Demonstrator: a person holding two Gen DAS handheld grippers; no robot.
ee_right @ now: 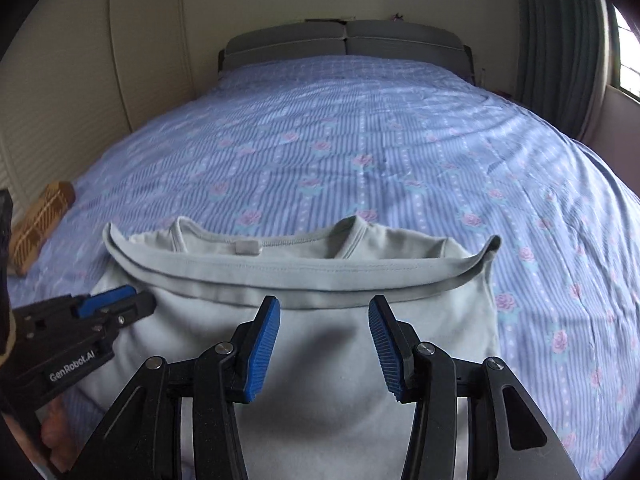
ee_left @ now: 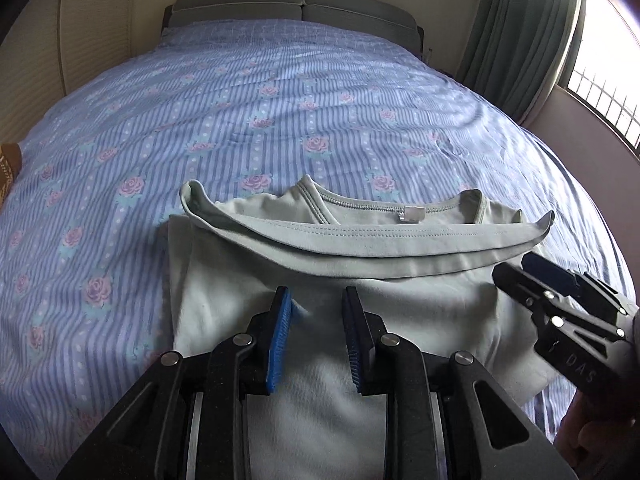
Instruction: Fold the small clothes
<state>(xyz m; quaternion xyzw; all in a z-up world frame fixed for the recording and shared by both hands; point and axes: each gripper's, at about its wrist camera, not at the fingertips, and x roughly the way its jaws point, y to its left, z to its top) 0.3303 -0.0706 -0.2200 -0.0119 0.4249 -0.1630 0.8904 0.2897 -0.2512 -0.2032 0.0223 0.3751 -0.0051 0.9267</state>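
A small pale green shirt (ee_left: 328,312) lies on the bed, its bottom half folded up so the hem (ee_left: 360,240) lies just below the neckline with its white tag (ee_left: 414,214). It also shows in the right wrist view (ee_right: 320,360). My left gripper (ee_left: 316,296) is open and empty, just above the folded cloth. My right gripper (ee_right: 324,306) is open and empty over the same fold, near the hem (ee_right: 304,274). Each gripper shows in the other's view: the right one (ee_left: 516,268) at the shirt's right edge, the left one (ee_right: 132,296) at its left.
The bed has a blue striped sheet with pink roses (ee_left: 280,100) and a grey headboard (ee_left: 296,4). A brown patterned object (ee_right: 40,220) lies at the left bed edge. Green curtains (ee_left: 520,20) and a window (ee_left: 608,72) stand at the right.
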